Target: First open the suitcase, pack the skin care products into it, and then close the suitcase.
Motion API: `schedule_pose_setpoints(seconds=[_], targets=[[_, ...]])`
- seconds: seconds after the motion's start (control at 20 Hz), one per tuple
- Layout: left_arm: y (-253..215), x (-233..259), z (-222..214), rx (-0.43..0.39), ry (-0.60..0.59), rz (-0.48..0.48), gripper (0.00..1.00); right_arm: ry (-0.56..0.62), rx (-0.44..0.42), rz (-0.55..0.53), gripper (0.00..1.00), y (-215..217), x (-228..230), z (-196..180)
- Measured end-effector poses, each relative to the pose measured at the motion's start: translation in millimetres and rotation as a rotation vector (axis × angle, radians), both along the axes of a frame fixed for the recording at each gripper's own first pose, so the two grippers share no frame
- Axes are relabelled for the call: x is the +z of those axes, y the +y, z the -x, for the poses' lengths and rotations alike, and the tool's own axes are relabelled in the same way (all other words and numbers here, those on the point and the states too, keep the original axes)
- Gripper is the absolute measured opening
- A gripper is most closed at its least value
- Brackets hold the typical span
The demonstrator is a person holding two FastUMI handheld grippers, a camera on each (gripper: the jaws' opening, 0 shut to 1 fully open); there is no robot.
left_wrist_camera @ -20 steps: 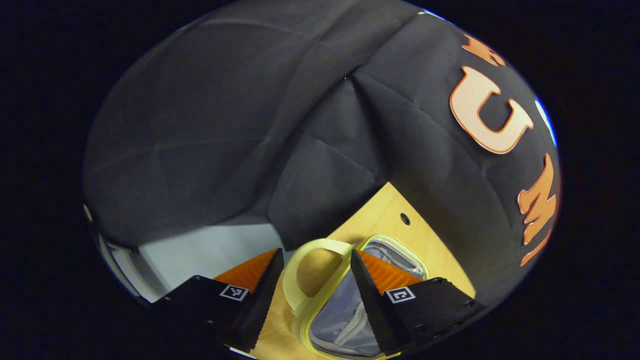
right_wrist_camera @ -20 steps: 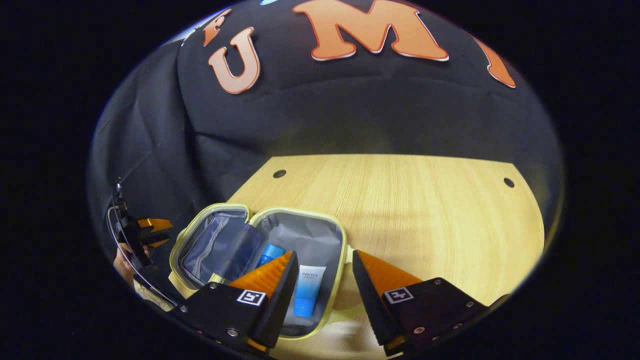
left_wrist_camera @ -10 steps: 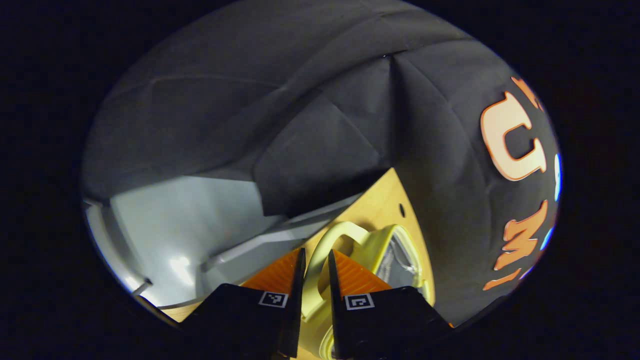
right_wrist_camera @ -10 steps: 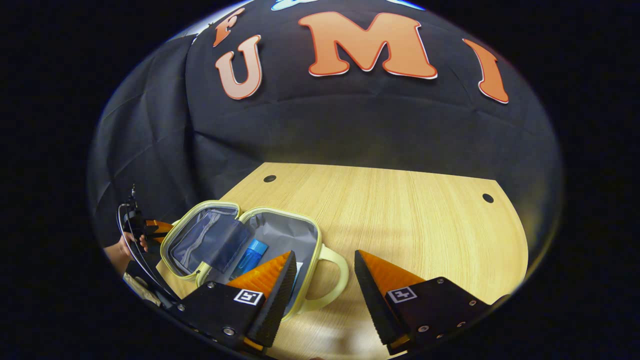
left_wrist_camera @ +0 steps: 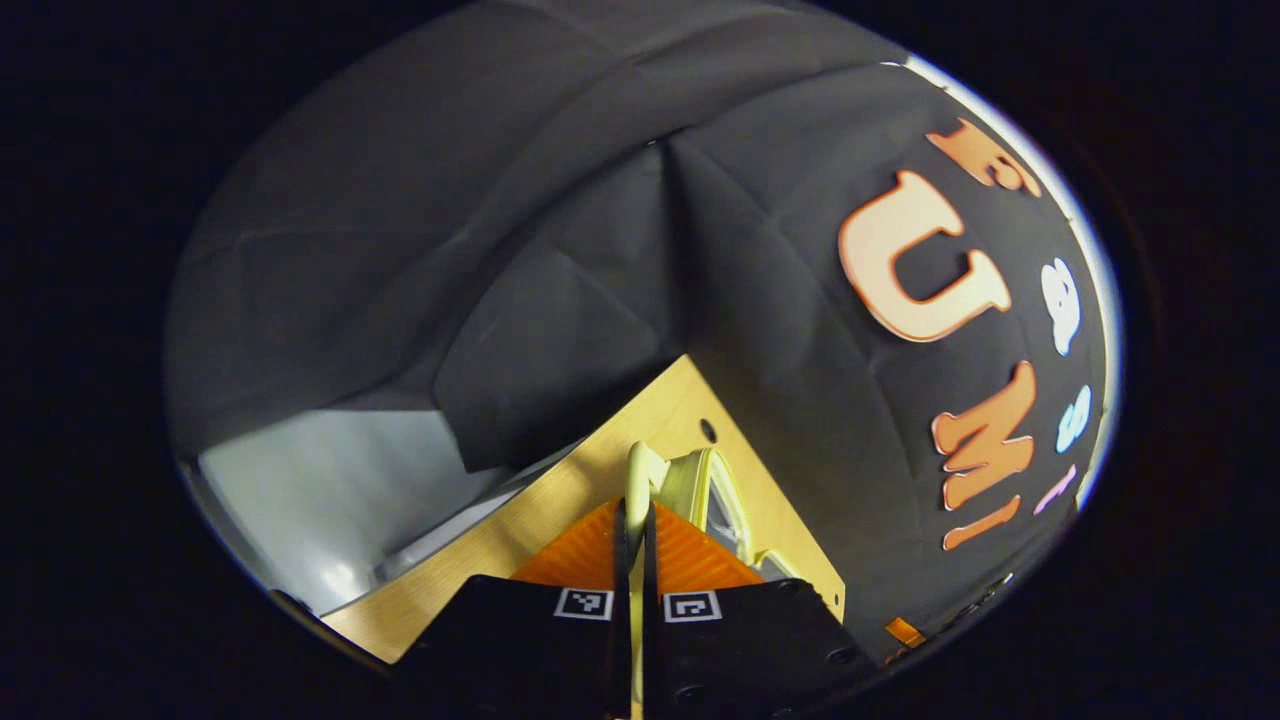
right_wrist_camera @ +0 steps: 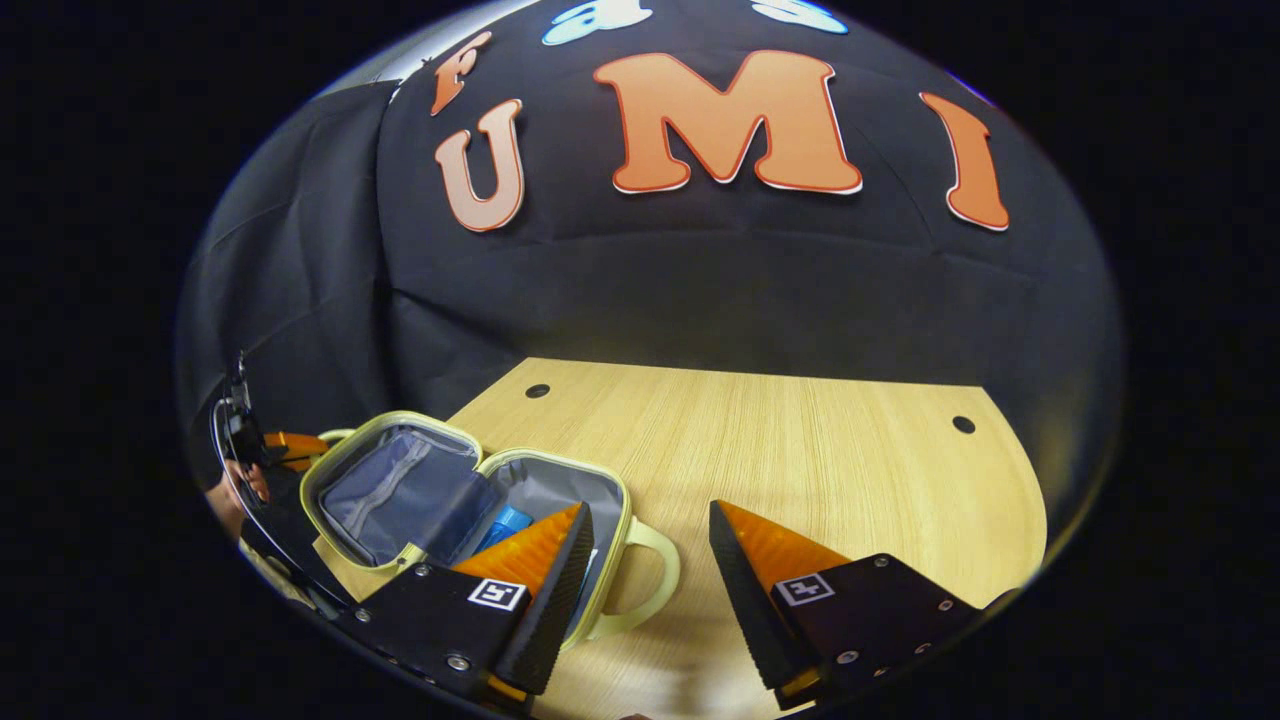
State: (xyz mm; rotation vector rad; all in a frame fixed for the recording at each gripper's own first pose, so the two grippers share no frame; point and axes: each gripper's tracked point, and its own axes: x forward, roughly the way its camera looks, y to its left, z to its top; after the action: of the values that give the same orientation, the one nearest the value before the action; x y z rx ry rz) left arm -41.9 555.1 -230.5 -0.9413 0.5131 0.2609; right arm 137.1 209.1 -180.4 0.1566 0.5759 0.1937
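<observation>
Left gripper point(left_wrist_camera: 635, 540): fingers nearly together, pinching the pale-yellow handle point(left_wrist_camera: 637, 470) of the suitcase lid point(left_wrist_camera: 700, 485), seen edge-on just ahead.
Right gripper point(right_wrist_camera: 645, 545): spread wide, holding nothing, hovering near the case's right handle point(right_wrist_camera: 650, 575).
Suitcase point(right_wrist_camera: 345, 455): open flat at the table's point(right_wrist_camera: 780, 450) near-left corner, halves side by side, long axis left-right.
Contents: blue product point(right_wrist_camera: 505, 522) inside the right half, partly hidden by a finger.
Key relation: lid lies left of the base, hinge between; closing likely means swinging it rightward. Left gripper is the nearer one.
View difference: right gripper view shows the interior; left gripper view shows the pinch close up.
</observation>
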Motion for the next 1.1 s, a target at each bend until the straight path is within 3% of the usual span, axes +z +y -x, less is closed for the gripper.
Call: schedule_pose_setpoints(seconds=[0.35, 0.5, 1.1], targets=[[-76.8, 118.5, -27.6, -0.175, -0.182, -0.099, 0.04, -0.064, 0.011, -0.035, 0.76, -10.1, 21.2, 3.2], [-113.5, 153.1, -32.5, -0.226, -0.229, -0.117, 0.04, -0.119, 0.013, 0.001, 0.76, -21.9, 29.7, 3.9], [-279.0, 204.0, -51.5, -0.437, -0.308, -0.146, 0.04, -0.178, 0.017, 0.038, 0.78, -72.9, 43.0, 17.7]])
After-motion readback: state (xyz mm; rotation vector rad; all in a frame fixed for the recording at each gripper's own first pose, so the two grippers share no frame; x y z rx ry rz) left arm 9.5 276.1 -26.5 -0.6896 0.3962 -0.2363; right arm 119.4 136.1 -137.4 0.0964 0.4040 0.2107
